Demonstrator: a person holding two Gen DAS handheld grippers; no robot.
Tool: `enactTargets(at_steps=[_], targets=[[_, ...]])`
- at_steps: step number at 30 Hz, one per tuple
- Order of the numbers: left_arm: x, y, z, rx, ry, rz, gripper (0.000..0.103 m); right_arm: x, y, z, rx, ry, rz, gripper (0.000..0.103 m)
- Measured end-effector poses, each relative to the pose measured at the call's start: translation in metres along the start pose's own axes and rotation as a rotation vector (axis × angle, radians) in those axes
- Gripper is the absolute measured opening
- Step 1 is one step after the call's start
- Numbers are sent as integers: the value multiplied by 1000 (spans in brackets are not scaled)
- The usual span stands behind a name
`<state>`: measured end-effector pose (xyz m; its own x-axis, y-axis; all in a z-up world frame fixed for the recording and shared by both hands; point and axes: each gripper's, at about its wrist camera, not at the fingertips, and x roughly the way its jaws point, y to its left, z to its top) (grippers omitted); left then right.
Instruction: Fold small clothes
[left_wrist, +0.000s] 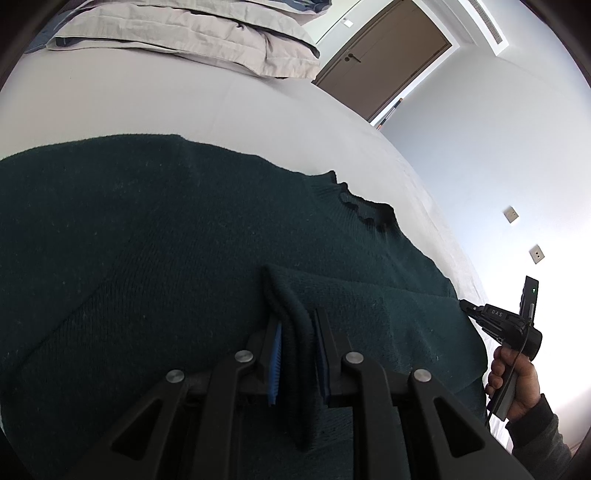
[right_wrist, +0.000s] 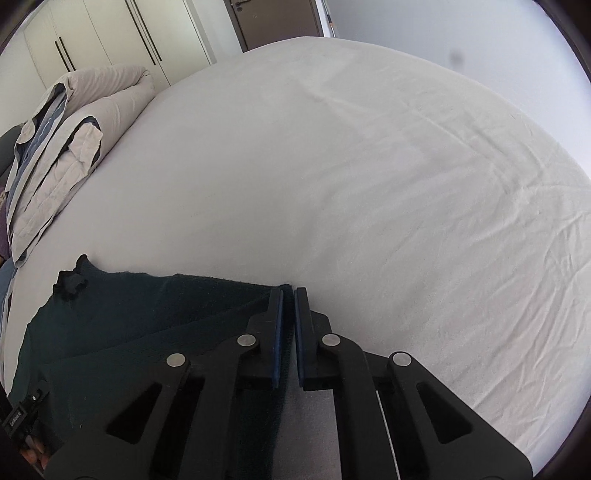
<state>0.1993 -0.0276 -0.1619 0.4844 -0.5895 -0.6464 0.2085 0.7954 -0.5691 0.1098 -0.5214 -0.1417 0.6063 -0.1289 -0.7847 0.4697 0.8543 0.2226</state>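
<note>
Knitwear in dark green, a sweater (left_wrist: 155, 236), is seen spread flat on a bed (left_wrist: 207, 107) covered by a pale grey sheet. A folded ridge of the knit is shown pinched between the blue pads of the left claw (left_wrist: 295, 332), whose jaws are closed on the cloth. Only in the left wrist view is the frilled collar (left_wrist: 364, 206) shown clearly, turned toward the bed's right edge and the white wall, with the garment's long axis running across the picture from left to right. A hand (left_wrist: 513, 380) wrapped around the right claw's handle is also caught only there, at the sweater's right edge, along with a brown door (left_wrist: 384, 62).

From the right wrist view, the right claw (right_wrist: 288, 295) is shown closed, its tips set at the far corner of the knit's edge; whether cloth is actually caught between the pads cannot be told. Revealed here alone are a wide stretch of bare wrinkled sheet to the right, white wardrobe doors (right_wrist: 110, 40), and a folded beige duvet (right_wrist: 66, 147) at the bed's left side.
</note>
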Motion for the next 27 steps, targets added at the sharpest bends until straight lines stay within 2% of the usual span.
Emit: enactTargets(at_steps=[3,4,5,7,8,9,10,12,15,20,24,27], targets=[[-6,1,5,-22,17,-17,20,-26,-2,-4,42,-48,41,6],[-14,1,7,-24,11,-9,29,-42,0,-5,51,-84,51,6],[-24,1,7,-27,-10,3,45,-59,1,-8,50,-128,55,9],[-56,6,7,-53,-74,22,65,-92,11,-18,28,-206,66,28],[-73,11,7,-66,-107,20,70,-108,18,-24,10,-236,72,50],[-93,18,7,-78,-137,17,70,-124,25,-31,-6,-276,79,71],[-114,28,6,-93,-164,18,70,-141,32,-39,-23,-328,88,80],[-159,60,1,-156,-219,47,70,-168,50,-55,-71,-395,109,90],[-221,125,-14,-325,-310,93,70,-196,78,-75,-130,-425,180,92],[-296,227,-51,-621,-443,171,70,-217,123,-109,-197,-390,277,92],[-328,286,-80,-851,-552,149,70,-218,161,-132,-188,-307,366,92],[-328,304,-88,-935,-602,108,69,-218,175,-148,-144,-237,413,90]])
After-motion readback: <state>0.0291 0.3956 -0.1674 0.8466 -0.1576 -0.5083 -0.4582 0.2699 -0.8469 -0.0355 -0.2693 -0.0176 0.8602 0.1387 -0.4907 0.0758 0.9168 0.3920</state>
